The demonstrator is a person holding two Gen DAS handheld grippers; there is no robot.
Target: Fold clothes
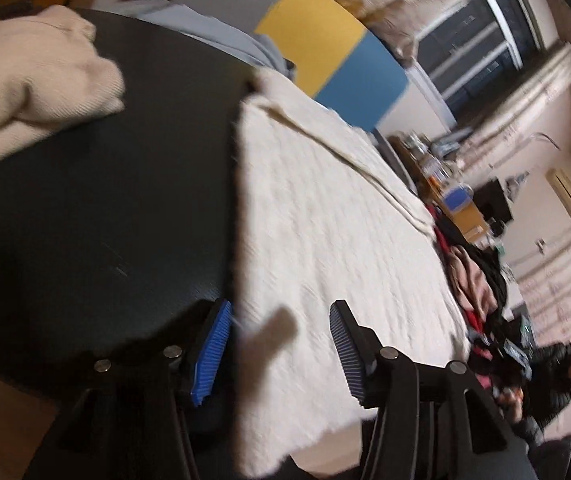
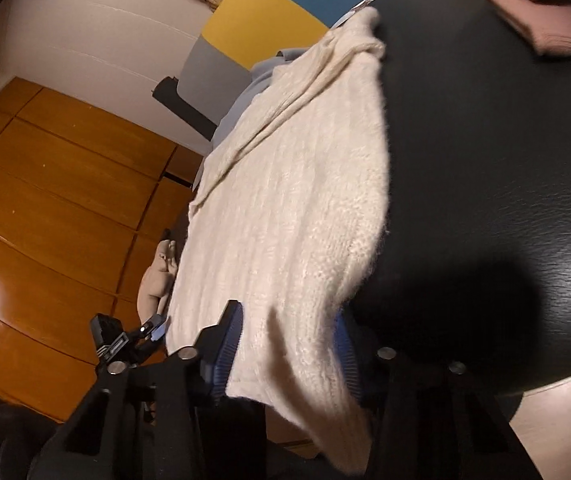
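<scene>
The right gripper (image 2: 287, 344) has its blue pads closed on the near hem of a cream knit sweater (image 2: 297, 184). The left gripper (image 1: 281, 348) stands with its jaws apart, and the sweater's other near edge lies between its pads — whether they touch the cloth, I cannot tell. The sweater lies stretched over the black table (image 2: 497, 152), one side hanging past the edge. It looks thick, soft and floppy — likely to sag and stretch, so hems and corners seem the surest holds. A folded pink garment (image 2: 545, 24) sits farther back.
</scene>
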